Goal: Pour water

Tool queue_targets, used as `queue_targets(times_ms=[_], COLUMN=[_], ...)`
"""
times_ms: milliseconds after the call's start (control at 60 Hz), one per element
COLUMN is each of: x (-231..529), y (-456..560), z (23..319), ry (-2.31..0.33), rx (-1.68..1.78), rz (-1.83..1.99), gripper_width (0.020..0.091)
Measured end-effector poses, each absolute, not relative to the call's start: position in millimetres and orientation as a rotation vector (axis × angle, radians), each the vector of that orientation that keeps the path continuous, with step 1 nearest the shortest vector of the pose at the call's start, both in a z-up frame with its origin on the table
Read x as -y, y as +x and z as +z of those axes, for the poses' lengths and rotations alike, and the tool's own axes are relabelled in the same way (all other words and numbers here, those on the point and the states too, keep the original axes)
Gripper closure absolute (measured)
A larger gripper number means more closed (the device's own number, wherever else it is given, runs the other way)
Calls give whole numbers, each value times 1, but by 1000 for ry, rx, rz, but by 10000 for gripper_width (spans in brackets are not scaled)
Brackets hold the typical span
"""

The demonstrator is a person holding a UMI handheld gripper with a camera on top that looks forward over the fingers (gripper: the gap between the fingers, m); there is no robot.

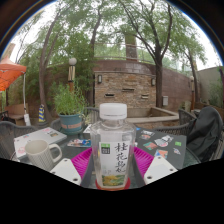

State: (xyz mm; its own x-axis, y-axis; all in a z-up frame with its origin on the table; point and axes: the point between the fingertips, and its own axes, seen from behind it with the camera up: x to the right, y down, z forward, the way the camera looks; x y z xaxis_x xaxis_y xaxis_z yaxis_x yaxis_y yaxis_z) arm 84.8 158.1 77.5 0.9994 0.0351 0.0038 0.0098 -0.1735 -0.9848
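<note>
A clear plastic bottle (113,145) with a white cap and a green-and-white label stands upright between my fingers. My gripper (113,162) is shut on it, with the pink pads (82,160) pressing on both sides of its lower half. The bottle's base is partly hidden low between the fingers. A white mug (40,152) sits on the glass table (25,138), to the left of the left finger and a little ahead of it.
A potted green plant (70,108) stands on the table beyond the mug. Small packets and cards (160,142) lie to the right of the bottle. A dark chair (205,130) is at the right, with a brick wall (125,85) and trees behind.
</note>
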Motion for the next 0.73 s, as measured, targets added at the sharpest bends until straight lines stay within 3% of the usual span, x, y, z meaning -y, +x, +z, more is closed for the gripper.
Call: queue_targets(times_ms=[83, 267, 383, 733], x=[-143, -80, -15, 168], y=[93, 85, 64, -47], z=[53, 82, 128, 308], ry=[-1913, -1971, -2007, -2003], rx=[-6, -116, -150, -157], rz=[0, -13, -79, -74], gripper_width=[327, 316, 318, 325])
